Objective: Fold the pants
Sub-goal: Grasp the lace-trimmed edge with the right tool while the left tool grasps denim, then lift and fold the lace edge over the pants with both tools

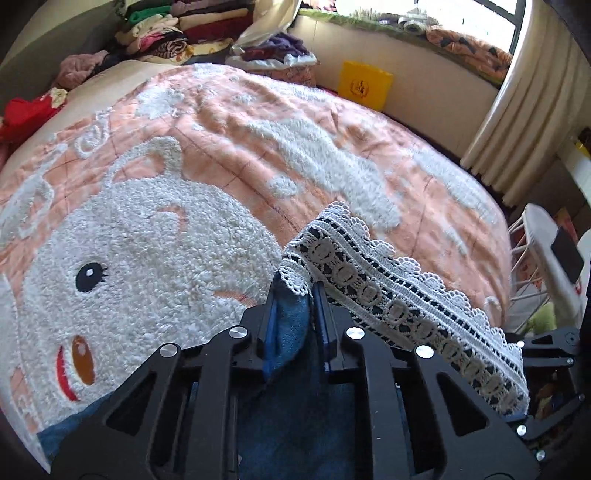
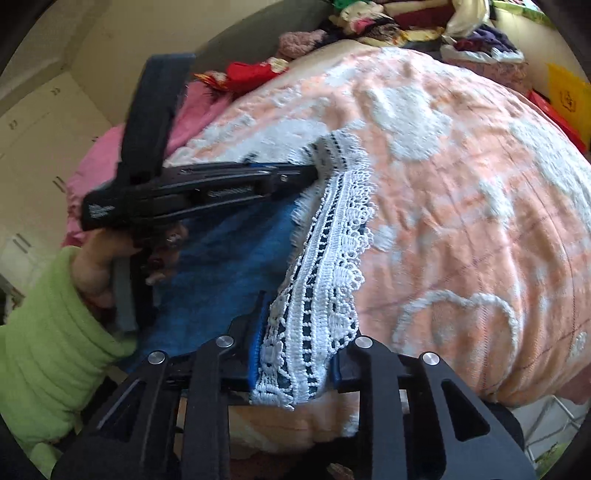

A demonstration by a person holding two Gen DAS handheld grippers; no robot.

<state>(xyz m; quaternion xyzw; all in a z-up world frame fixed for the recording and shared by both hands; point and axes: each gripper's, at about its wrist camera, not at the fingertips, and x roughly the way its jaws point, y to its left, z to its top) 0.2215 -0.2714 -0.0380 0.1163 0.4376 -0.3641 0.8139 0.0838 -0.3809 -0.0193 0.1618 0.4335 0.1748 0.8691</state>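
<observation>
Blue denim pants (image 1: 291, 321) with a white lace hem (image 1: 388, 291) lie at the near edge of the bed. In the left wrist view my left gripper (image 1: 295, 291) is shut on one corner of the hem, denim and lace pinched between its fingers. The right wrist view shows my right gripper (image 2: 299, 332) shut on the bunched lace hem (image 2: 325, 266) at the other corner, and the lace stretches between the two grips. The left gripper (image 2: 312, 171) is also there, held by a hand (image 2: 96, 266) in a green sleeve (image 2: 48, 332) over the denim (image 2: 221, 266).
The bed carries a peach quilt (image 1: 258, 147) with a white plush bear pattern. A pile of folded clothes (image 1: 177, 33) sits at the far end. A yellow box (image 1: 365, 85), a curtain (image 1: 517, 122) and a white rack (image 1: 535, 258) stand on the right. A pink blanket (image 2: 99, 166) lies on the left.
</observation>
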